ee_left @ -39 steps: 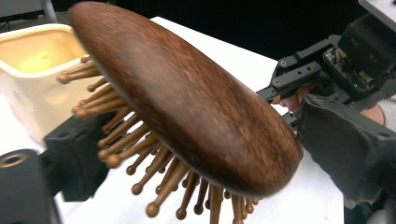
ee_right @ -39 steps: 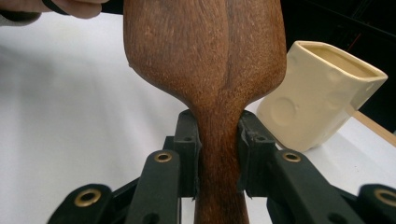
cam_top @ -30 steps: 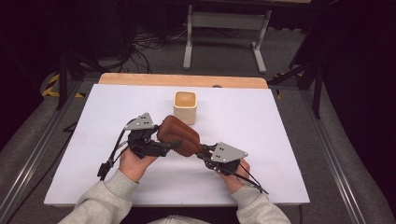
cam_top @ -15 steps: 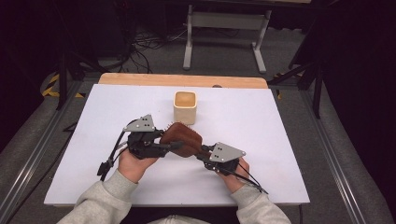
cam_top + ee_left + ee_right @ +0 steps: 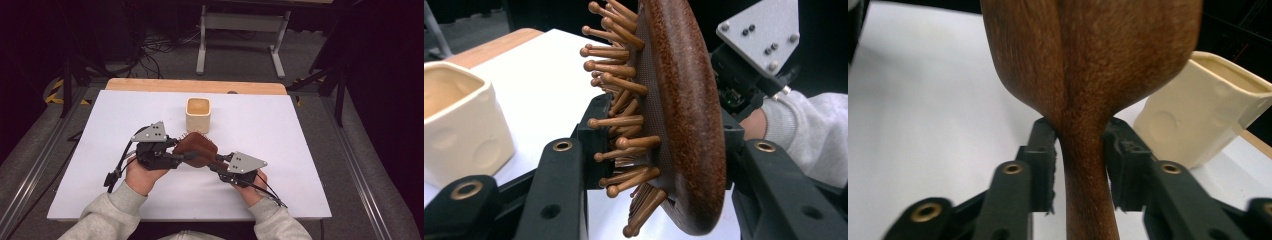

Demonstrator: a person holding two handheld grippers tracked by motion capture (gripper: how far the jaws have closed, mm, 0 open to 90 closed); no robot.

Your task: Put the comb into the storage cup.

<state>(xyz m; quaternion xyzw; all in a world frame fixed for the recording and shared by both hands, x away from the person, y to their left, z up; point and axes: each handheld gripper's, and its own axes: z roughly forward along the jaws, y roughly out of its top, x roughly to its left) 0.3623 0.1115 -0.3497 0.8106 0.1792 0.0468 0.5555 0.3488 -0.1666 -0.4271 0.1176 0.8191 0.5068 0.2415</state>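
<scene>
Left gripper (image 5: 175, 152): held in the person's left hand (image 5: 142, 172), over the near-left part of the white table (image 5: 100, 125). In the left gripper view its jaws are closed across the head of the brown wooden hairbrush (image 5: 684, 115), one jaw set in among the bristles (image 5: 616, 95) and the other against the smooth back. The head stands on edge between them, bristle side facing the cream square cup (image 5: 459, 125).

Hairbrush, high view (image 5: 197, 147): held above the table surface between the two grippers, just near of the cup (image 5: 198, 114). Head points up and left, handle runs down and right. Whether any part of it touches the table cannot be told.

Cup: upright at table centre, open top, interior appears empty. It is close to the brush head but apart from it.

Right gripper (image 5: 220, 165): held in the right hand (image 5: 252, 187), to the right of the brush. In the right gripper view both jaws are clamped on the narrow neck (image 5: 1083, 150) where handle meets head, one pad on each side, in contact. The broad back of the head rises above the jaws, and the cup (image 5: 1198, 115) stands beyond it.

Wooden strip (image 5: 195, 86) runs along the table's far edge.
</scene>
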